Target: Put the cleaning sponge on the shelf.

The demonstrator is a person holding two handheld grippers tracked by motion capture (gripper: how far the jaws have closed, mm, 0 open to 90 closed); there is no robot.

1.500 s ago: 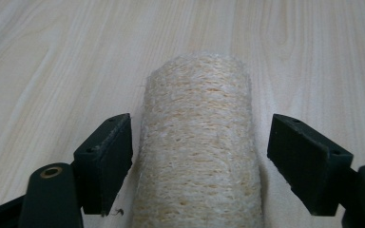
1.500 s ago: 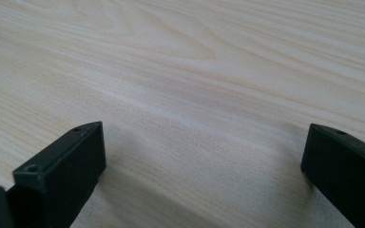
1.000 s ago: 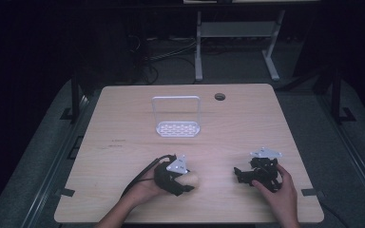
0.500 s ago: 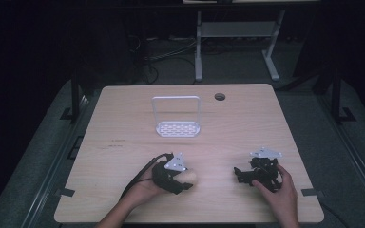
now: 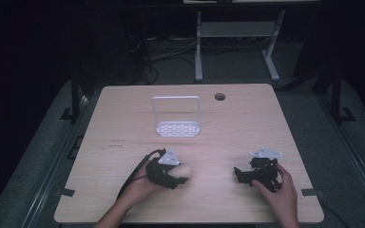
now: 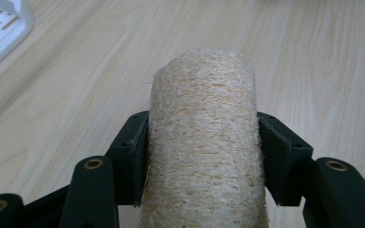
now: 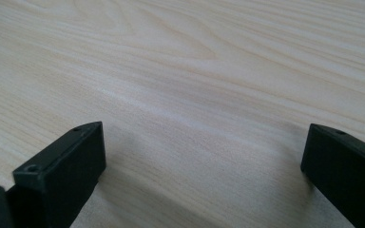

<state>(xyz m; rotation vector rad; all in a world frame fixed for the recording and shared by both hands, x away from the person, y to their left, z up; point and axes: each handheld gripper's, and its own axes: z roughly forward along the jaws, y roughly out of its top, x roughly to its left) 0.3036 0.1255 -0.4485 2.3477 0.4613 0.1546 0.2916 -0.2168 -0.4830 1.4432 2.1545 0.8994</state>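
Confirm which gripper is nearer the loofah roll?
Left. The left gripper is clamped on the loofah roll, pads pressing both sides. The right gripper sits open on the bare table, off to the roll's right.

A: Identify the type of location.

B: A lab or test room set up for recording. A single light wooden table (image 5: 247,118) stands at centre frame, with a round cable hole (image 5: 219,96) near its far edge.

A: Supporting evidence?

B: At the top of the frame, loose cables (image 5: 157,52) lie on grey carpet beside a metal table frame (image 5: 237,33). Dark stand legs (image 5: 73,85) flank the table at left and right. The surroundings are dark.
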